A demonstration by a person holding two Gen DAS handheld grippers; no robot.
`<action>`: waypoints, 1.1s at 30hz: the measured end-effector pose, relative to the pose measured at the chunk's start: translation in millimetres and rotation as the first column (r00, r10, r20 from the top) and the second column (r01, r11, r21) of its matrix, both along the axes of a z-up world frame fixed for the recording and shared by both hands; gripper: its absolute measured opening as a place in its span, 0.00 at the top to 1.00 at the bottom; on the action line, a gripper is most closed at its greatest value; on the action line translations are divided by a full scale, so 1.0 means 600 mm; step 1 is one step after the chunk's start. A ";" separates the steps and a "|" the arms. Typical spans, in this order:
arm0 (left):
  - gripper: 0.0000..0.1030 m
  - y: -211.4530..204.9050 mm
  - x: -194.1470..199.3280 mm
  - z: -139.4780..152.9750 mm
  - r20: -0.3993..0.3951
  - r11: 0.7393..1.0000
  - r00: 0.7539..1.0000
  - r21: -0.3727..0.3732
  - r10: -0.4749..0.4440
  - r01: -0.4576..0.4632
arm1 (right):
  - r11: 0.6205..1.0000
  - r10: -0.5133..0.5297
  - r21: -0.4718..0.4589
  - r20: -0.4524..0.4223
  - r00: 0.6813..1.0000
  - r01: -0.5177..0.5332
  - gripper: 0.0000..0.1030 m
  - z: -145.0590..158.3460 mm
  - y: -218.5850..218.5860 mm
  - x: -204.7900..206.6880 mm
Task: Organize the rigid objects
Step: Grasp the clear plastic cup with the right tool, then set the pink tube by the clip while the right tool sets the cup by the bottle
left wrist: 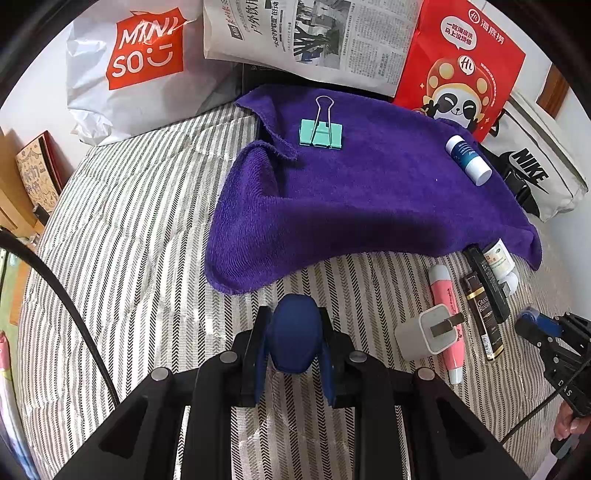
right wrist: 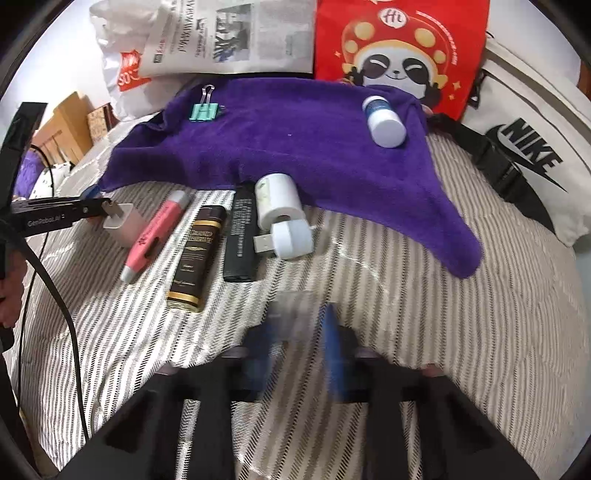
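Observation:
My left gripper (left wrist: 294, 343) is shut on a dark blue oval object (left wrist: 294, 338), held above the striped bedding just in front of the purple towel (left wrist: 369, 192). On the towel lie a mint binder clip (left wrist: 320, 133) and a white-and-blue bottle (left wrist: 468, 159). In the right wrist view my right gripper (right wrist: 299, 332) is blurred, with something pale and translucent between its blue fingers (right wrist: 334, 332). Ahead of it lie a pink highlighter (right wrist: 157, 234), a dark gold-labelled bottle (right wrist: 195, 256), a black stick (right wrist: 242, 234), a white bottle (right wrist: 277, 201), a white USB plug (right wrist: 290, 236) and a white charger (right wrist: 120, 223).
A Miniso bag (left wrist: 136, 62), a newspaper (left wrist: 314, 33), a red panda bag (left wrist: 458, 62) and a Nike bag (left wrist: 535, 162) line the back. A black cable (left wrist: 62, 295) crosses the left. Books (left wrist: 37, 173) stand at far left.

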State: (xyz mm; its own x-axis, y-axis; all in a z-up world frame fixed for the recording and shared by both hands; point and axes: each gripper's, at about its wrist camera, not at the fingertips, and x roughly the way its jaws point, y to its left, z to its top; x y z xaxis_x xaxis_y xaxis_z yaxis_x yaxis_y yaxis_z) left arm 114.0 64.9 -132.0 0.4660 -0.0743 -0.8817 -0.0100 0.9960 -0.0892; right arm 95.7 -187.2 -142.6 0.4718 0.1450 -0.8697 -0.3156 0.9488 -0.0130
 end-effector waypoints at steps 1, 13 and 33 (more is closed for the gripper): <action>0.78 -0.001 0.000 0.000 0.001 1.000 1.000 0.002 0.000 -0.001 | 1.000 0.004 -0.005 0.011 1.000 -0.004 0.83 0.000 0.001 -0.002; 0.78 -0.012 -0.001 -0.004 0.024 0.999 1.000 0.045 0.007 -0.008 | 0.995 -0.021 0.097 0.043 0.999 0.017 0.82 -0.006 -0.018 -0.003; 0.79 0.003 -0.026 0.042 0.027 0.999 0.999 -0.035 0.038 -0.037 | 0.994 -0.030 0.108 0.079 0.996 0.021 0.83 0.080 -0.050 0.008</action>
